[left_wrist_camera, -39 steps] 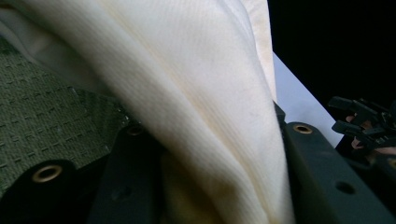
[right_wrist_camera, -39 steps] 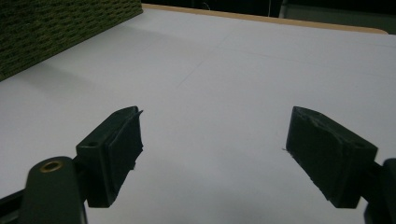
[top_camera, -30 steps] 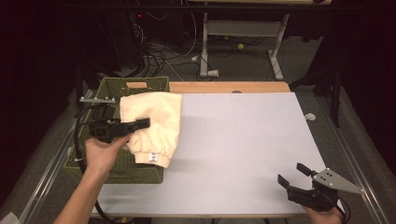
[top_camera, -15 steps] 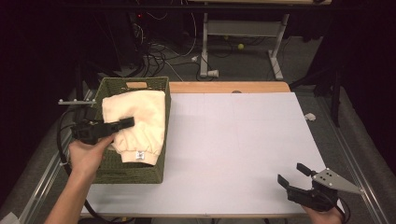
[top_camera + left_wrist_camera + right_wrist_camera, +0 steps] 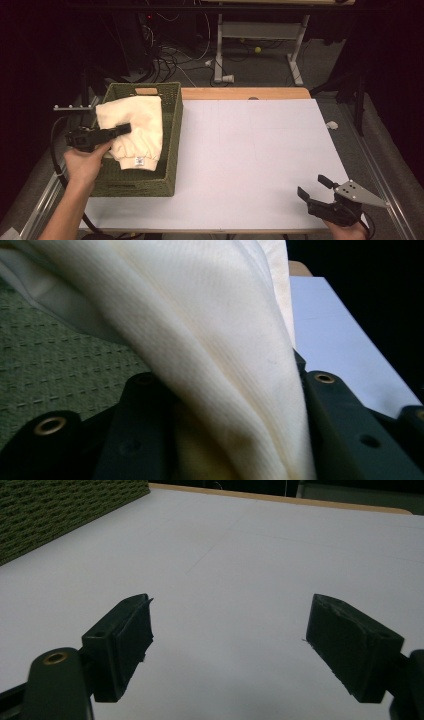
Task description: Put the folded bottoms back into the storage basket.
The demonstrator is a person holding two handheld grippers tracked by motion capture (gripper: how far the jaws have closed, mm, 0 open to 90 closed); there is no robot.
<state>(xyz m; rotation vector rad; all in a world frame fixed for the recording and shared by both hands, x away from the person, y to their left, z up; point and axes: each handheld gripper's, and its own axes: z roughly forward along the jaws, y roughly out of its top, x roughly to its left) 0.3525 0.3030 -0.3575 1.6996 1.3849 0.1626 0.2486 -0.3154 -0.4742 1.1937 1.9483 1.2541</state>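
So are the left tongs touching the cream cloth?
Touching. In the left gripper view the cream cloth is pinched between the left tongs, its folds pressed against both black jaws.

Basket (image 5: 170, 150) sits at table's (image 5: 260, 150) left edge, w/ cloth (image 5: 137, 127) lying in it, partly over its right rim. Left gripper (image 5: 120, 130) over basket, on cloth. Right gripper (image 5: 312, 189) at near right corner, well apart from basket.

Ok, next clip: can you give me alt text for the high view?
The left gripper holds a folded cream cloth over a green woven basket at the left edge of a white table. The right gripper rests at the table's near right corner, jaws apart and holding nothing.
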